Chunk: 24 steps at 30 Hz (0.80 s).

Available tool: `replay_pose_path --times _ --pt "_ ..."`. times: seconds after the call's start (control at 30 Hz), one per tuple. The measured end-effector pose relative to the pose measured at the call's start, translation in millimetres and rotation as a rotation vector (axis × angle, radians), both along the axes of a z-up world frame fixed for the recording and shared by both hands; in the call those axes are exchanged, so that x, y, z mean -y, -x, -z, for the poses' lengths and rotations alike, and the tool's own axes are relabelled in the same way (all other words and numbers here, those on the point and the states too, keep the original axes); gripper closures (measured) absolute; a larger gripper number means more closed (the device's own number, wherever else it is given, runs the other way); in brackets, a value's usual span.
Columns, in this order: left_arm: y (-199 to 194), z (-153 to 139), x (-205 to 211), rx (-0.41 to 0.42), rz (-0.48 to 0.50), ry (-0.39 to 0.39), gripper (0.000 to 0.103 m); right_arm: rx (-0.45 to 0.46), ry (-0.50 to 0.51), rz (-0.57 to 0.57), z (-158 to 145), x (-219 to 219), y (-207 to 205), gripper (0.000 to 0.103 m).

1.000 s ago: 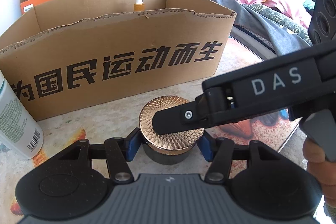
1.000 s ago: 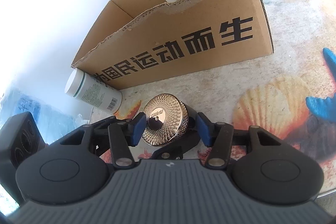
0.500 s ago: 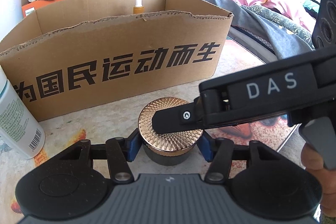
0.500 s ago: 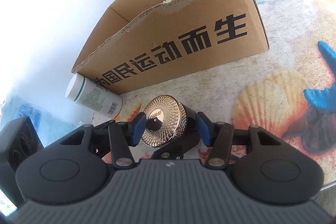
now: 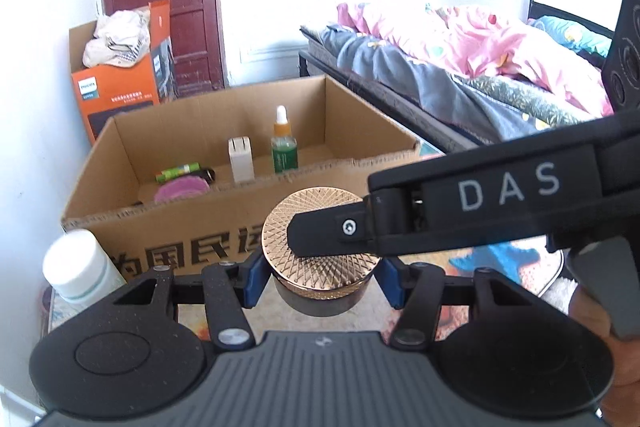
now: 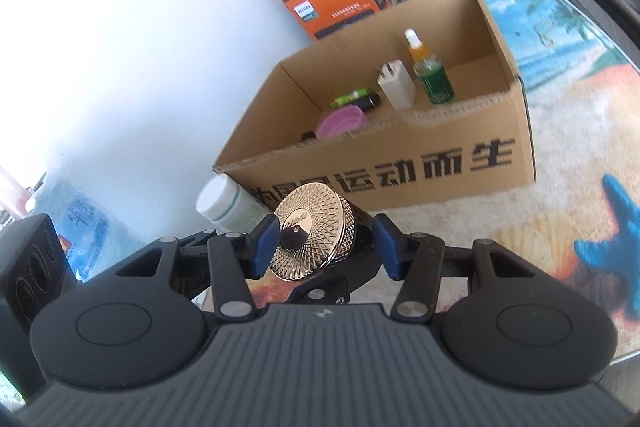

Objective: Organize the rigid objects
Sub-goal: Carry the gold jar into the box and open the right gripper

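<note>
A dark jar with a patterned copper lid (image 5: 332, 273) hangs in the air just before the cardboard box (image 5: 200, 223). My left gripper (image 5: 321, 281) is shut on its sides, a blue pad on each flank. One of my right gripper's fingers (image 5: 328, 231) lies across the lid in the left wrist view. In the right wrist view the jar (image 6: 316, 223) sits tilted in my right gripper (image 6: 325, 247), shut on it with one pad on the lid and the other on the base. The box (image 6: 400, 155) is open at the top.
Inside the box stand a dropper bottle (image 5: 284, 147) and a white plug (image 5: 241, 161), with a green stick (image 5: 178, 171) and a pink round thing (image 5: 182, 191) lying near. A white bottle (image 5: 78, 267) stands left of the box. A bed (image 5: 460, 67) is at the right.
Both grippers have risen together with the jar, which has left the tabletop. The views now look over the box's front wall onto its contents.
</note>
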State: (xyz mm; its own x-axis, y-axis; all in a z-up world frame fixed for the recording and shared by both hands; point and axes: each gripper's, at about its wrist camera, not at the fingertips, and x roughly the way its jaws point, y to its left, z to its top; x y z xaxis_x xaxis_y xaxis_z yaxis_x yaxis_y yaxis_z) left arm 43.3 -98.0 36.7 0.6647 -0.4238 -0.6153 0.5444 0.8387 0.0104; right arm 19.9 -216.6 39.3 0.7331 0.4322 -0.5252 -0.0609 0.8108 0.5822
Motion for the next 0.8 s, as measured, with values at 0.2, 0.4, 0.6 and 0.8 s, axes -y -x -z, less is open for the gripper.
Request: replay_pose_path --times 0.2,0.4,0.6,0.8 --pt "-20 -47 0 0.069 -0.056 0.05 0.046 0.122 0.076 -0.044 -56 -2 -23 0.051" --pt "-74 -66 13 0.016 -0.097 0.075 0.046 0.097 0.117 -0.091 -82 7 -82 0.051" --pt "-140 -41 18 -0.176 -0.128 0.078 0.046 -0.081 0.135 -0.12 -61 19 -157 0.05" --pt "-185 -2 17 -0.366 -0.163 0.058 0.046 -0.237 0.181 -0.165 -20 18 -205 0.049"
